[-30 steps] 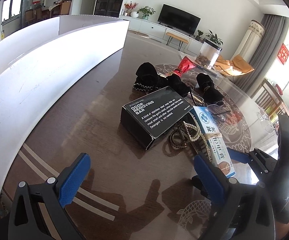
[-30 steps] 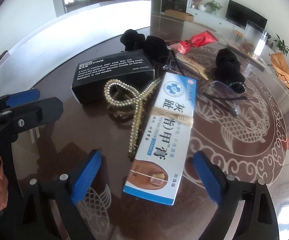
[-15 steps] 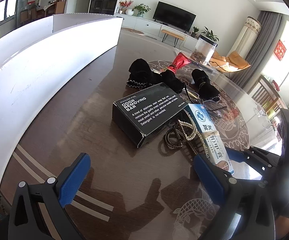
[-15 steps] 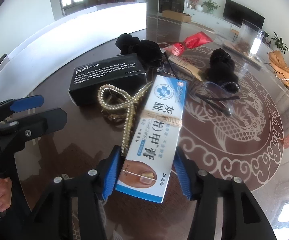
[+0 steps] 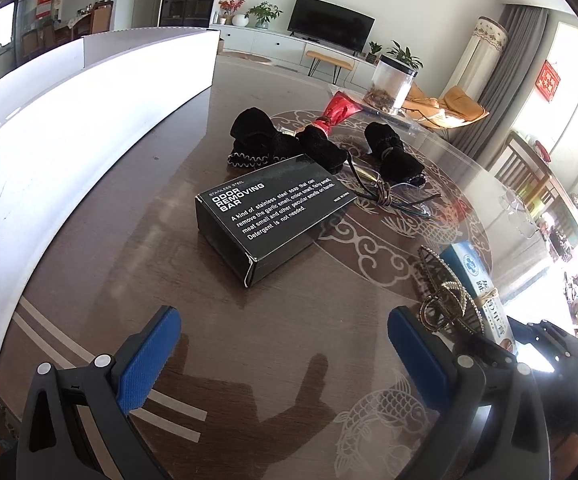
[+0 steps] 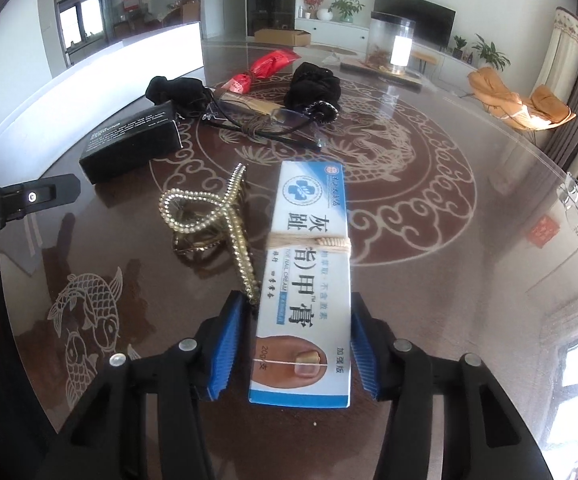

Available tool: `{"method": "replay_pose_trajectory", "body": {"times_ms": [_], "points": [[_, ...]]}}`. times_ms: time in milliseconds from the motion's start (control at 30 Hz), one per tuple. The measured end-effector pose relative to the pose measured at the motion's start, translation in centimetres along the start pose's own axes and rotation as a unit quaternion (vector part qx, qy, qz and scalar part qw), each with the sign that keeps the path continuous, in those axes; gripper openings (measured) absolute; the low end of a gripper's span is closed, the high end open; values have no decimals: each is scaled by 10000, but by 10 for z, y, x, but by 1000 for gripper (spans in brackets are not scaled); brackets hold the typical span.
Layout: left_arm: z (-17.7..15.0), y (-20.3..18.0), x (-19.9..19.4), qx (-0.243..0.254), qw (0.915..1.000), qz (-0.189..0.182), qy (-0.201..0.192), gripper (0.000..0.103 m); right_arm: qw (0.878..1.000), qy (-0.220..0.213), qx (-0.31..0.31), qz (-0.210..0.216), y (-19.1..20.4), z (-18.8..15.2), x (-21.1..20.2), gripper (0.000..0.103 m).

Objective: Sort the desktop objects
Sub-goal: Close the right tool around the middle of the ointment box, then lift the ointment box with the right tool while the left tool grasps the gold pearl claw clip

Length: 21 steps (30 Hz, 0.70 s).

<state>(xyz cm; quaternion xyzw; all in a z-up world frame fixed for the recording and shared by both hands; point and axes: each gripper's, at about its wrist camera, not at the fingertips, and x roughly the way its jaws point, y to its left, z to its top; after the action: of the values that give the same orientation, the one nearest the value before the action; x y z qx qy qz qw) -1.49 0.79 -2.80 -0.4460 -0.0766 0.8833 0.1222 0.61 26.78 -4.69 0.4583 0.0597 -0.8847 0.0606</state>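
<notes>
My right gripper (image 6: pixel 295 340) is shut on the near end of a white and blue nail cream box (image 6: pixel 309 264), and a pearl hair clip (image 6: pixel 213 220) lies against the box's left side. Box (image 5: pixel 477 284) and clip (image 5: pixel 445 300) also show at the right in the left wrist view. My left gripper (image 5: pixel 285 356) is open and empty above the table, just short of a black soap box (image 5: pixel 273 216). That soap box (image 6: pixel 133 142) sits left of the clip in the right wrist view.
Black cloth pouches (image 5: pixel 257 136) (image 6: pixel 313 88), glasses (image 6: pixel 265 124), a red packet (image 5: pixel 339 110) and a clear jar (image 5: pixel 391 84) lie farther back on the glass table (image 5: pixel 169 280). A white board (image 5: pixel 49 140) curves along the left edge.
My right gripper closed on the nail cream box and pulled it, with the hair clip, away from the black soap box toward the right. My left gripper stayed open.
</notes>
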Motion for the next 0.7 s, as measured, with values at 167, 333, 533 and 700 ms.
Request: {"method": "replay_pose_trajectory", "body": {"times_ms": [167,333,533,700], "points": [[-1,-5,1,101,9999,-65,41,103,9992,-68,310,-256,-20,-15,-11,52],[-2,-10,5,208,9997,-82,107,103,9987,-159,436,-199,-25,-20,-13,54],[-2,-12,6,271,9995,-102,133,103,9981,-230,545,-164,-27,-21,-9,69],[-3,-13,7,273,9994,-134,173,103,9987,-195,448,-117,-22,-20,-8,79]]}}
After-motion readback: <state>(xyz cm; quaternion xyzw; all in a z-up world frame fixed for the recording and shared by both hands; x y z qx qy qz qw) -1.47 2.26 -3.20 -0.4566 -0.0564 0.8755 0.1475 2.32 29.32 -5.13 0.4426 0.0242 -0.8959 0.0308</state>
